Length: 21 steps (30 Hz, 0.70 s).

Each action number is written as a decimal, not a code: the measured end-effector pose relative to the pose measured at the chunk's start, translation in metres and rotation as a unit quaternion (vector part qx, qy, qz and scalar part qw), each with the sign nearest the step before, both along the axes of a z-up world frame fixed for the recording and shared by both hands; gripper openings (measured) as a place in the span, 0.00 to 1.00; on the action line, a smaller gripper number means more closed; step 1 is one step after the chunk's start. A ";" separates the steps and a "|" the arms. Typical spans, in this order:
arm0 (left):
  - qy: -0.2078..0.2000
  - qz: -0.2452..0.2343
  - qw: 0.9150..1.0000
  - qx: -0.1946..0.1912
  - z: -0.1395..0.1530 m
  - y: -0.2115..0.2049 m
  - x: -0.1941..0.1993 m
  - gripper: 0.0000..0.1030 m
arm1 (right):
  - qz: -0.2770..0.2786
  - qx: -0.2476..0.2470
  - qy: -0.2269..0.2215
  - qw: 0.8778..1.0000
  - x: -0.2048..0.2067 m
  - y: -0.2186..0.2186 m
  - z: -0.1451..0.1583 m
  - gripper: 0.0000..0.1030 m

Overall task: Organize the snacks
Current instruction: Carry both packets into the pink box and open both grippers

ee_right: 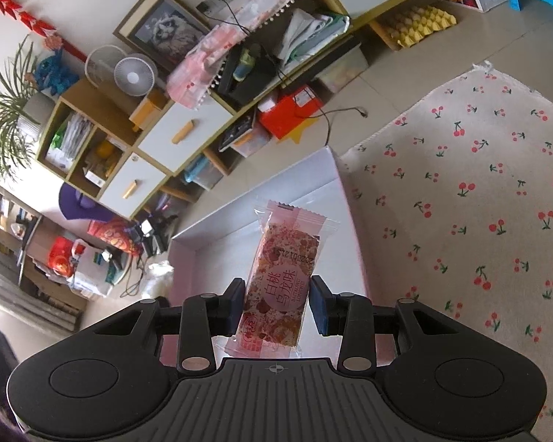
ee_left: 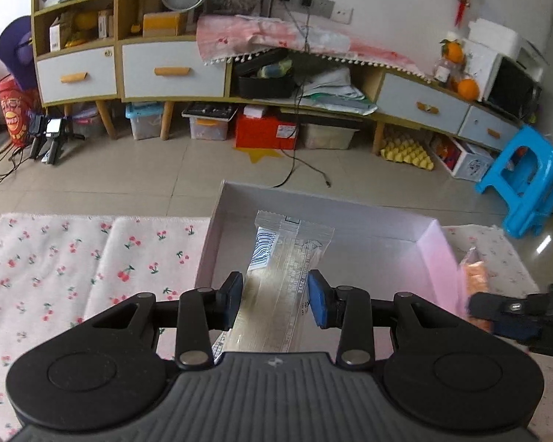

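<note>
My left gripper (ee_left: 274,300) is shut on a clear-wrapped snack bar (ee_left: 284,269) with a blue and white label; the bar points out over the open white box (ee_left: 368,217). My right gripper (ee_right: 276,304) is shut on a pink-wrapped nougat bar (ee_right: 282,276) with red print, held above the same white box (ee_right: 313,173). In the left wrist view the right gripper (ee_left: 512,313) shows at the right edge, just outside the box's right wall, with the orange-pink snack (ee_left: 473,276) in it.
The box sits on a white cloth with a cherry print (ee_left: 73,258) (ee_right: 479,202). Beyond it lie the tiled floor (ee_left: 147,173), a low cabinet with drawers (ee_left: 173,70), storage bins, a loose cable (ee_left: 302,169) and a blue plastic stool (ee_left: 527,180).
</note>
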<state>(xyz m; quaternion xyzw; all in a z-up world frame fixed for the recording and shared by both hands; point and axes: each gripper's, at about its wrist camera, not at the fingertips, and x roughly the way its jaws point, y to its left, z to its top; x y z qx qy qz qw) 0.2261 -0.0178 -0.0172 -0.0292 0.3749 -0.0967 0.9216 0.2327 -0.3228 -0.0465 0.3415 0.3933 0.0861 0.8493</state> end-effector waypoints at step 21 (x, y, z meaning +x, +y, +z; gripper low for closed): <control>-0.016 0.005 0.999 0.039 -0.006 -0.013 -0.003 0.54 | 0.022 -0.019 0.009 1.000 0.005 -0.002 -0.009 0.38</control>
